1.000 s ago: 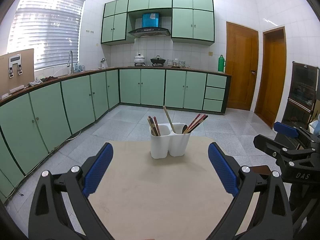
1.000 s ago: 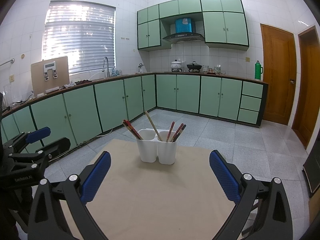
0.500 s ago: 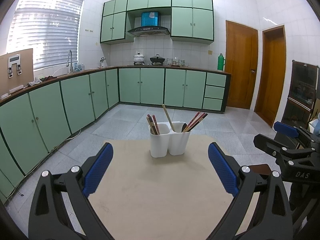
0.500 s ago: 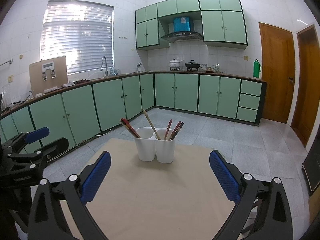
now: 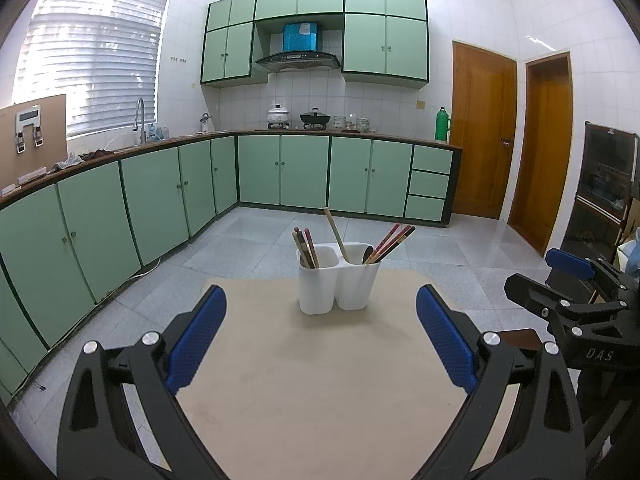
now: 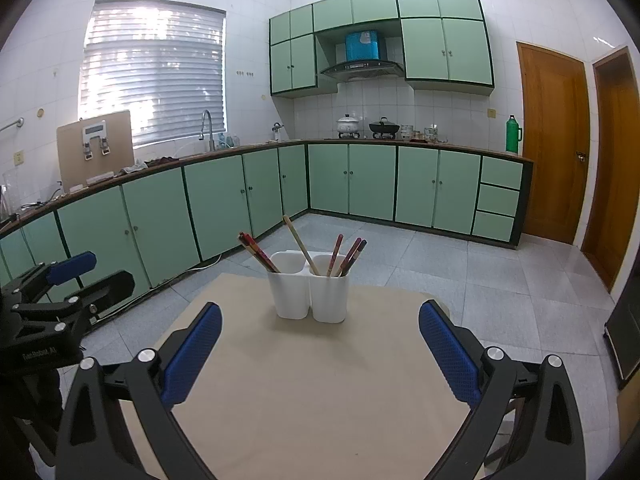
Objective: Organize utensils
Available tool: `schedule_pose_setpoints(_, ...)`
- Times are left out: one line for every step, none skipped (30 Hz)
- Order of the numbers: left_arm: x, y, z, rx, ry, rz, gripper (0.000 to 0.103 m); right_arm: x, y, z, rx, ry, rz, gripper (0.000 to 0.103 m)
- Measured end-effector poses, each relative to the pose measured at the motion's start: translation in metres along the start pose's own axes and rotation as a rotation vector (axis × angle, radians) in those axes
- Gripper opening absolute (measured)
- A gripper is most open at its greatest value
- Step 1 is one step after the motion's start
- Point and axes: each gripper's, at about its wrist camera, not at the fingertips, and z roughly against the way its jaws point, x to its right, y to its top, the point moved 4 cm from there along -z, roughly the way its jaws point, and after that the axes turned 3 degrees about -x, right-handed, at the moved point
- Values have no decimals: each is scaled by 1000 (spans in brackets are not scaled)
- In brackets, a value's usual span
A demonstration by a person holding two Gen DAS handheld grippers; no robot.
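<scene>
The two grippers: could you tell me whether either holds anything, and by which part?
Nothing is held: the left gripper and the right gripper are both open and empty.

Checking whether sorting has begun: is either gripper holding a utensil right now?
No, the left gripper and right gripper are both open and empty, with every utensil standing in the white holder.

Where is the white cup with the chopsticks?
In both wrist views, the white utensil holder stands upright near the far edge of the beige table, centred ahead of the open left hand-held gripper.
</scene>
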Motion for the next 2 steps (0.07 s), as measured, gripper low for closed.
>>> schedule_pose_setpoints(0,0,0,0,1,1,93,0,0,0,0,0,0,97)
schedule_pose_setpoints(0,0,-1,-1,2,1,93,0,0,0,1,0,1,97)
